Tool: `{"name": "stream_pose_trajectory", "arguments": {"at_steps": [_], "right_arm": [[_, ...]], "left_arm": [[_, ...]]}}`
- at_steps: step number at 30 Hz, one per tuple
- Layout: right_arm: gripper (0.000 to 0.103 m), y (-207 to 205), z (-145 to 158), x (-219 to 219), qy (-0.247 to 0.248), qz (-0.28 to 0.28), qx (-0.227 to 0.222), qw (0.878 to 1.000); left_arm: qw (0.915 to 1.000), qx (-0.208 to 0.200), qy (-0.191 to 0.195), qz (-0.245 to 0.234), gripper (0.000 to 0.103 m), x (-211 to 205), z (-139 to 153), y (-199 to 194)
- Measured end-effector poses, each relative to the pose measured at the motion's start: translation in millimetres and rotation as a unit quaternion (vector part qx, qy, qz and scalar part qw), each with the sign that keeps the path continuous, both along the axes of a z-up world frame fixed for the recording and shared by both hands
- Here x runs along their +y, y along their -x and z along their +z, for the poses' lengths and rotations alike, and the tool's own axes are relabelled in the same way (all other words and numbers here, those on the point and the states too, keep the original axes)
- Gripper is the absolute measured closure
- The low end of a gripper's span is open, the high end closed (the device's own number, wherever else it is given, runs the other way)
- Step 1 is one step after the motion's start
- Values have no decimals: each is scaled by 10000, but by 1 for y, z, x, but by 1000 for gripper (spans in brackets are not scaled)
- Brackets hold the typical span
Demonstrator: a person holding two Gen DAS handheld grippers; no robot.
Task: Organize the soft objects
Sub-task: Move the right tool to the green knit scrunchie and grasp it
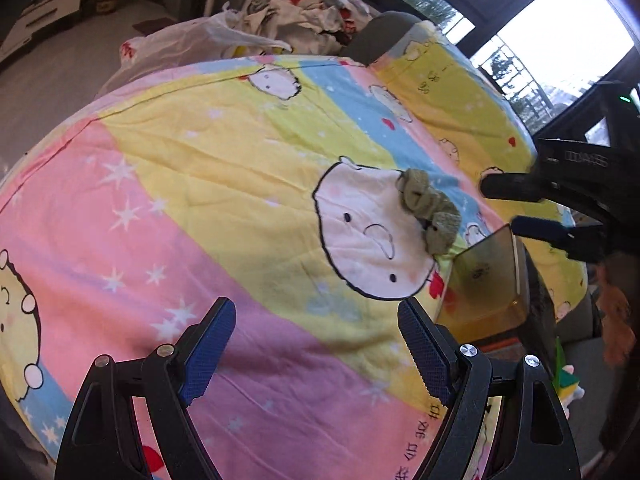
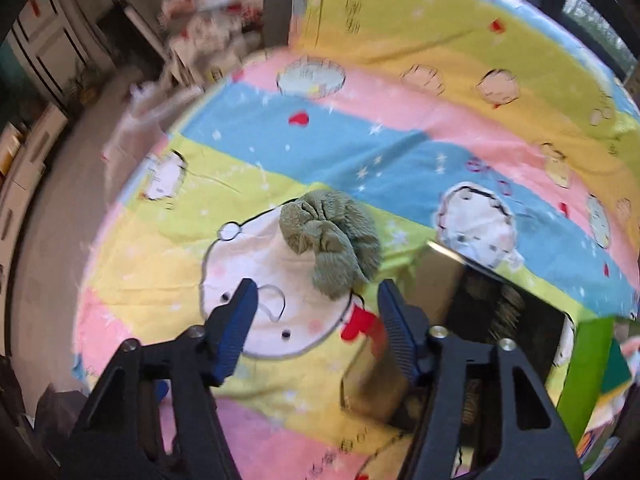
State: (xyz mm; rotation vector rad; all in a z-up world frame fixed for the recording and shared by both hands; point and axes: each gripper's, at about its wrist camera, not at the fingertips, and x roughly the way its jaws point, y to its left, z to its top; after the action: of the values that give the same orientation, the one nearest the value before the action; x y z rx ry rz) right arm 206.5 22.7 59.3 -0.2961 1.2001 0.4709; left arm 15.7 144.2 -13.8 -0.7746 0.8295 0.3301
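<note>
Left gripper [image 1: 316,344]: fingers [image 1: 208,352] well apart, nothing between them, nothing touched; only striped sheet [image 1: 240,152] seen below the gap. Pointed down over the pink and lilac bands of the sheet.

Green sock [image 1: 430,210], crumpled in a heap, ahead and to the right of the left fingers, well apart from them. Lying on the sheet, on the edge of a white cartoon face print.

Right gripper [image 2: 316,312]: fingers [image 2: 234,332] partly apart, empty, no contact seen with cloth or sock. Same gripper also seen from the left wrist view at the right edge, tips [image 1: 504,186] near the sock, not touching it.

From the right wrist view: sock [image 2: 332,240] just ahead of the fingertips, slightly right of the gap's middle, its near end close to the line between the two tips but not between the pads. View somewhat blurred.

Dark box [image 2: 480,312] with a raised tan flap just right of the right fingers, at the sheet's edge, next to the sock; contents hard to make out.

Heap of mixed clothes [image 1: 308,4] and a plastic bag [image 1: 192,36] far ahead of the left fingers, beyond the sheet.
</note>
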Motion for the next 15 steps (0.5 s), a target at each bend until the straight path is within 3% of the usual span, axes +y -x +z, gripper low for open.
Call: {"name": "stream_pose_trajectory", "arguments": {"at_steps": [5, 7, 9, 13, 15], "right_arm": [[53, -37, -43, 31, 490, -25, 339, 9982], [53, -41, -48, 39, 789, 6, 63, 9969], [68, -44, -54, 44, 991, 49, -12, 9951], [91, -44, -63, 48, 840, 239, 297, 9957], [95, -42, -64, 47, 862, 204, 199, 9959]], "left_arm": [[9999, -52, -111, -6, 19, 1, 3, 0], [9998, -31, -170, -4, 19, 1, 4, 0], [9999, -10, -163, -15, 19, 2, 2, -1], [10000, -41, -73, -19, 19, 3, 2, 0], [9999, -60, -95, -5, 19, 4, 3, 1]]}}
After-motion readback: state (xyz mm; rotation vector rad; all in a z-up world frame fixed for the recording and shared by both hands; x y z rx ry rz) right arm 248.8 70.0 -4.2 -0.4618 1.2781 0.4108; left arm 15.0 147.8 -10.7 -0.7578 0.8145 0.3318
